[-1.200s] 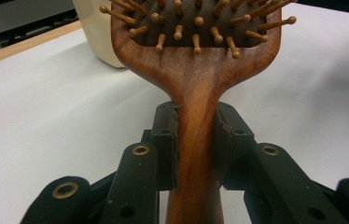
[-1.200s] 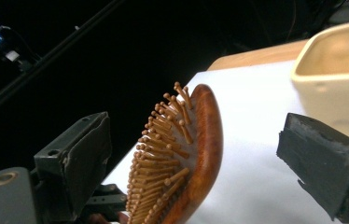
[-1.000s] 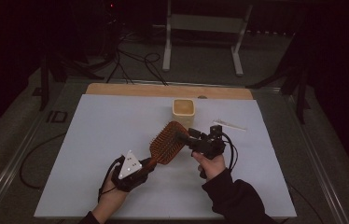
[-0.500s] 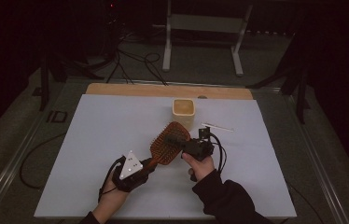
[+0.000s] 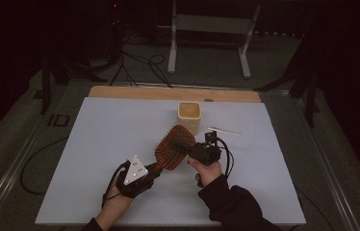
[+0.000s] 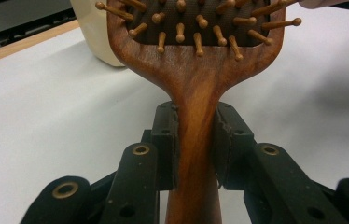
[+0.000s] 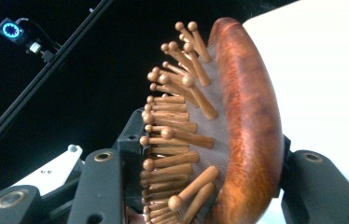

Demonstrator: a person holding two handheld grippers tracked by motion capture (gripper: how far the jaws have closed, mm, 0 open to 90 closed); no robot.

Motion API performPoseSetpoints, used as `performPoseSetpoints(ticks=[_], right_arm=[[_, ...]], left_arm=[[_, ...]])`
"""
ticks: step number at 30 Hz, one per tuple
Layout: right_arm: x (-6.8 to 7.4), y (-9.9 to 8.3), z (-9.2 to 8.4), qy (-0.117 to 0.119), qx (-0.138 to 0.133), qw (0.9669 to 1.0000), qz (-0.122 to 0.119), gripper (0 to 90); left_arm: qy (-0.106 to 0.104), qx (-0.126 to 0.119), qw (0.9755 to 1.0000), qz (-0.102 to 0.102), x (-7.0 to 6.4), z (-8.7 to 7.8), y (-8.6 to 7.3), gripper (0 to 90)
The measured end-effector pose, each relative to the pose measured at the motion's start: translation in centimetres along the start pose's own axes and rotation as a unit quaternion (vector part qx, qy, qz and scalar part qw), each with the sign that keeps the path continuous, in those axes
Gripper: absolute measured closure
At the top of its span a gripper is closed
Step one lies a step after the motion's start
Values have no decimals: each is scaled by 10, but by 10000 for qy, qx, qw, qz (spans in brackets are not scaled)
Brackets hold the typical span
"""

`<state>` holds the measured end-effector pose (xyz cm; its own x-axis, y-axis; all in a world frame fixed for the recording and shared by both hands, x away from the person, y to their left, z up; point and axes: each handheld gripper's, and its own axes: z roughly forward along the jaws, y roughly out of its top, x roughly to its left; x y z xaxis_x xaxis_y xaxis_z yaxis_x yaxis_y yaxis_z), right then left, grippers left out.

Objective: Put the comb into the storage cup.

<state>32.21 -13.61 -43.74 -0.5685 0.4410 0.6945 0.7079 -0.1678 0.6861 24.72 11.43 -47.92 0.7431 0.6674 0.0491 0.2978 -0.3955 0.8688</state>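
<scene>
Beside the hairbrush [image 5: 173, 147], a cup [image 5: 189, 114] stands upright.

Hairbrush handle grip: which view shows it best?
Left gripper view: the left gripper has both pads pressed on the hairbrush handle, close up. The high view shows it small and dim. The right gripper view shows the brush head side-on, between the right gripper jaws.
</scene>
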Motion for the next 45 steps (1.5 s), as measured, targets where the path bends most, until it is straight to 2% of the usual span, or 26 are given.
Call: performPoseSetpoints(ticks=[5,10,12,14,15,17,22,25,26,27,28,30,32,33,35,39,42,45], right_arm=[[5,3,-1,8,-20,9999,-145,525],[10,6,-2,21,17,9995,-322,531],[14,7,-2,-33,38,9987,-515,531],[17,10,-4,-47,8,9978,-663,531],[18,11,-5,-61,-18,9978,-663,531],[20,15,-8,-34,-38,9971,-761,531],[24,26,-14,-114,-86,9950,-988,530],[27,31,-17,-179,-92,9925,-1204,530],[29,33,-19,-208,-83,9914,-1286,530],[30,34,-20,-262,-124,9902,-1368,530],[32,35,-22,-308,-138,9889,-1448,530],[34,38,-24,-360,-158,9868,-1574,531],[36,41,-27,-358,-155,9854,-1656,531],[37,44,-28,-365,-181,9844,-1714,532],[40,48,-32,-408,-250,9825,-1799,531],[43,57,-37,-413,-388,9823,-1787,530],[47,63,-41,-450,-448,9795,-1914,530],[49,68,-43,-435,-521,9786,-1944,530]], left_arm=[[-7,-58,10000,-6,0,-2,2,731],[-149,-33,9998,-123,2,-2,4,701],[-49,22,9999,-109,2,-2,5,568],[-76,27,9997,-234,5,-4,6,493],[-113,63,9995,-289,7,-5,6,455],[-113,84,9993,-341,10,-7,6,442],[-206,283,9985,-422,14,-9,6,307],[-210,363,9980,-474,15,-9,6,242],[-176,380,9979,-488,15,-9,6,190],[-240,409,9978,-473,16,-9,6,174],[-186,440,9977,-484,17,-9,6,165],[-342,452,9967,-580,20,-10,5,132],[-496,474,9956,-641,23,-11,3,28],[-543,508,9951,-647,24,-12,2,21],[-487,505,9955,-631,25,-14,-2,2],[-392,448,9965,-594,32,-21,-12,0],[-347,370,9970,-591,37,-28,-18,0],[-275,293,9968,-686,42,-34,-24,1]])
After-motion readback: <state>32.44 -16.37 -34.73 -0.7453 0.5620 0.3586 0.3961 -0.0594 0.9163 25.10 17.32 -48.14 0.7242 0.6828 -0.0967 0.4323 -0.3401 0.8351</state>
